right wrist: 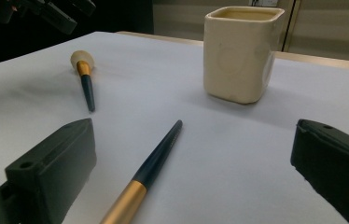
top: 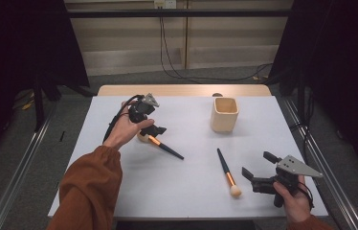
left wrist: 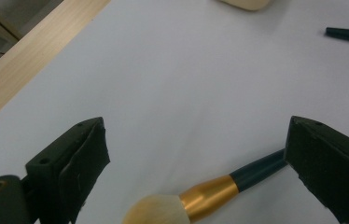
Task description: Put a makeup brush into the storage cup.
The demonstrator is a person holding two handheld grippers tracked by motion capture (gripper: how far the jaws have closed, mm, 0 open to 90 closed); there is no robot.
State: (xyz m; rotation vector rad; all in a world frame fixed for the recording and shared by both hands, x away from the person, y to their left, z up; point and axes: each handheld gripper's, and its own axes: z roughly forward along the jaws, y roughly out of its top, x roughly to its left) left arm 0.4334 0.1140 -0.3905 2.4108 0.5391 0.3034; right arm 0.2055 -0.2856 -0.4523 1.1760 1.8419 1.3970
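Two makeup brushes with dark handles, gold ferrules and cream heads lie on the white table [top: 186, 191]. The left brush [top: 163, 146] rests under my left gripper [top: 147, 125], which hangs open over it. In the left gripper view its head and ferrule [left wrist: 207, 194] lie between the spread jaws, untouched. The right brush [top: 227, 172] lies mid-table, head toward the front edge. My right gripper [top: 257, 165] stands open just right of it. Its own view has the handle [right wrist: 156, 163] running between the open jaws, and the left brush [right wrist: 85, 77] farther off.
A cream square cup [top: 224, 114] stands upright at the back right of the table, also seen in the right gripper view [right wrist: 240, 51]. A wooden strip [top: 184, 90] runs along the far edge. Metal rails and cables lie on the floor around the table.
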